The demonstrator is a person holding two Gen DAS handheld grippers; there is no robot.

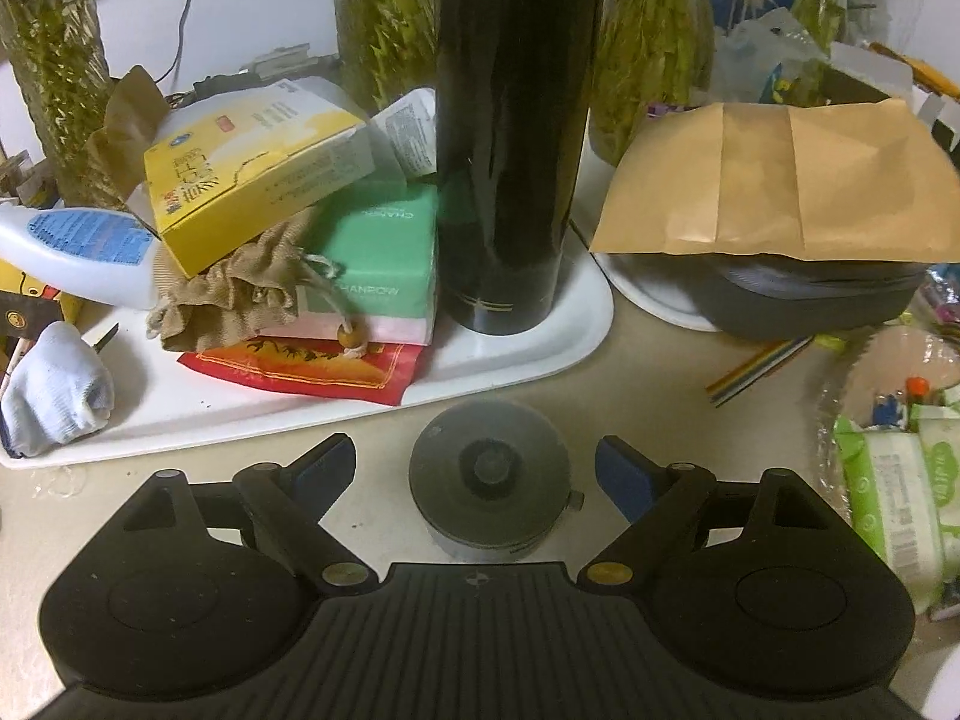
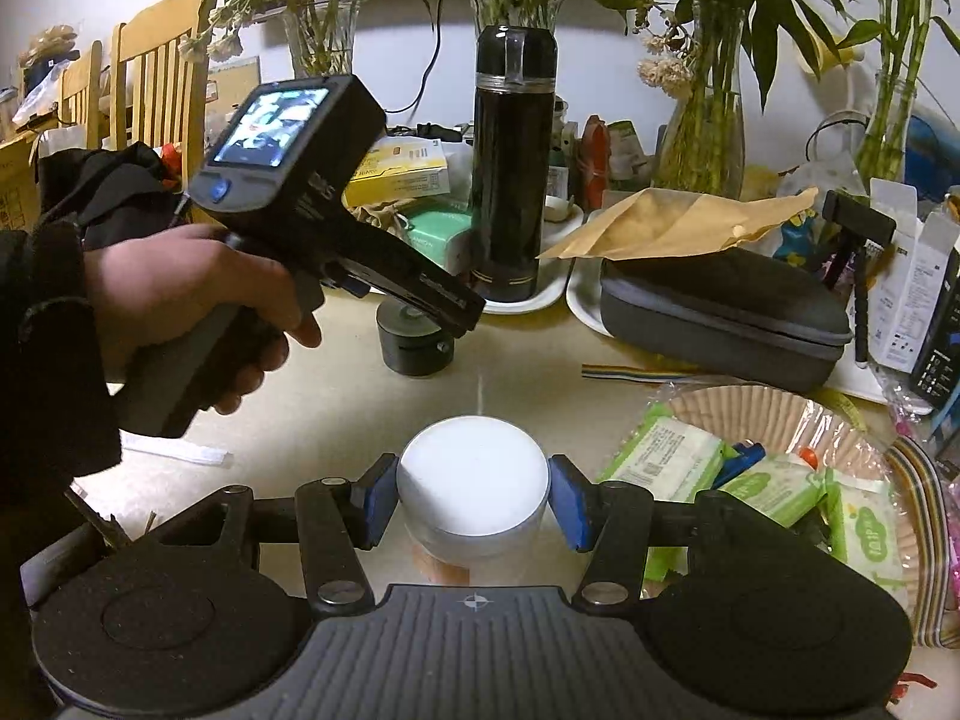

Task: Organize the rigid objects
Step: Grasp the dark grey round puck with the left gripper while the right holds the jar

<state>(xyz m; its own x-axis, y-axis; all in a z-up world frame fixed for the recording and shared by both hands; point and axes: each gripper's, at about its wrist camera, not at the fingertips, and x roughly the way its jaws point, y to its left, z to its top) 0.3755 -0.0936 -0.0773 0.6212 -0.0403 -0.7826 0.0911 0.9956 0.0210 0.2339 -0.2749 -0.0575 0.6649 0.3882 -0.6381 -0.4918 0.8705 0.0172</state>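
Observation:
In the left wrist view a small dark grey round puck (image 1: 489, 480) with a knob on top sits on the beige tabletop. My left gripper (image 1: 474, 474) is open around it, and both blue pads (image 1: 624, 477) stand clear of its sides. The right wrist view shows the same puck (image 2: 414, 348) under the left gripper (image 2: 447, 315), which a hand (image 2: 180, 294) holds. My right gripper (image 2: 474, 501) is shut on a white-lidded jar (image 2: 474, 480), with both pads pressed against the lid. A tall black flask (image 1: 510, 138) stands on the white tray (image 1: 240, 414) just behind the puck.
The tray also holds a yellow box (image 1: 252, 180), a green box (image 1: 378, 264), a cloth pouch (image 1: 234, 294) and a white sock (image 1: 54, 396). To the right a grey zip case (image 2: 720, 318) lies under a brown envelope (image 1: 774, 180). A basket of wipe packs (image 2: 780, 420) sits nearer, with glass vases (image 2: 708, 138) behind.

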